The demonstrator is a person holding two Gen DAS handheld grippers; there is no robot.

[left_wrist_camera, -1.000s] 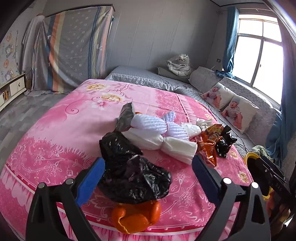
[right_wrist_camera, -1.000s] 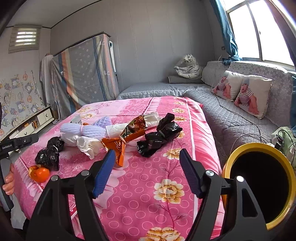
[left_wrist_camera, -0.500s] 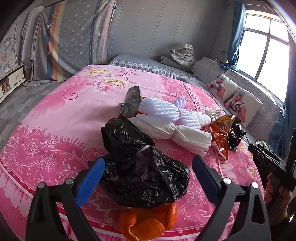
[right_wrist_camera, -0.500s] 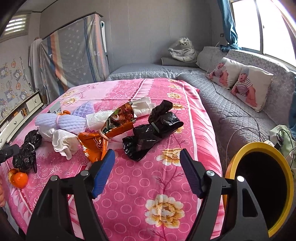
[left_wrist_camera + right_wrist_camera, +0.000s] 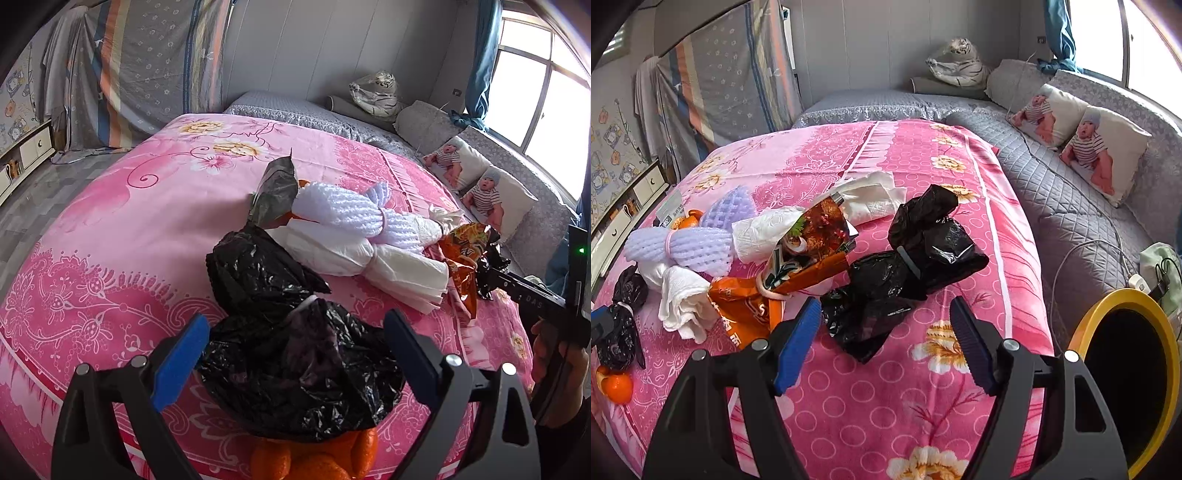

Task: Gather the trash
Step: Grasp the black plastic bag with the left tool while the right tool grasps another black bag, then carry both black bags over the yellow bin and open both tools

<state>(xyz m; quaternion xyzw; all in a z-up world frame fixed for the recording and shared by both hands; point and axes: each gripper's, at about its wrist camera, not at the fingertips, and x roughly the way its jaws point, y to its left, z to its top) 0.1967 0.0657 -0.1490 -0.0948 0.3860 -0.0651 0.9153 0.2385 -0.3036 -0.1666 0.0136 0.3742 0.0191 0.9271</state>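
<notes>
Near the bed's [image 5: 1015, 229] left front corner, the left hand-held gripper [image 5: 295, 354] stands spread around a knotted black bag [image 5: 295, 369] without pinching it; orange peel [image 5: 314, 458] lies beneath. Mid-bed: white paper bundles [image 5: 354, 254], a snack wrapper [image 5: 809, 251]. The right hand-held gripper [image 5: 882, 339], spread and empty, hovers before another black bag [image 5: 908, 266] near the right edge. Off the bed's right front corner, a yellow-rimmed bin [image 5: 1167, 369].

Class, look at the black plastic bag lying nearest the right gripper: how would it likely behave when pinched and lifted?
The black plastic bag looks thin and crumpled, so it would probably sag floppily. Its glossy film may slip between the pads. Banded at the middle, it likely lifts as one bundle.
</notes>
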